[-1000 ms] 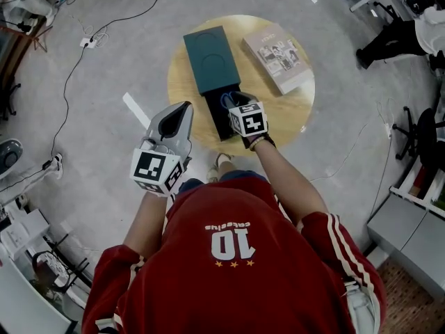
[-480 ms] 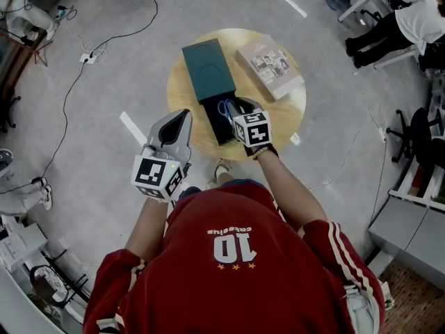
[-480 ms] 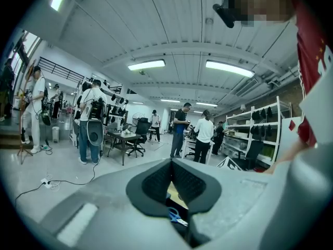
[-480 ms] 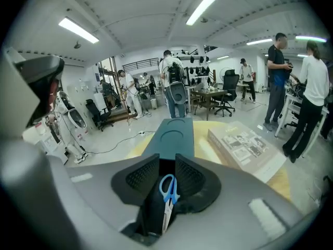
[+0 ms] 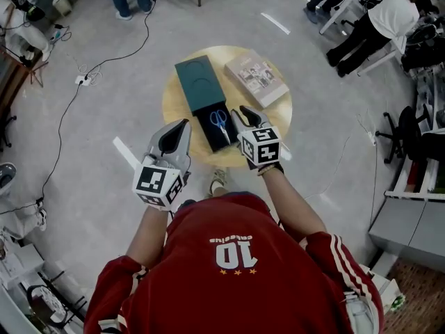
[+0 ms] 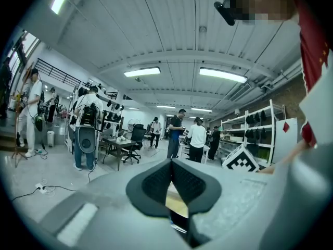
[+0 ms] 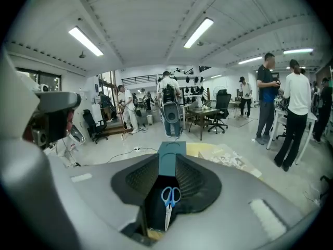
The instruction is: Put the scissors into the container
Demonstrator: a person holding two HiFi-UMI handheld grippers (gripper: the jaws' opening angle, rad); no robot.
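While the blue scissors (image 5: 221, 120) lie flat inside the dark container (image 5: 214, 140), the job looks done.
The right gripper (image 5: 245, 115) hangs just beside the container, its 2 jaws apart and holding nothing, so nothing gets bumped. The left gripper (image 5: 179, 128) waits off to the side, pinched closed on nothing.
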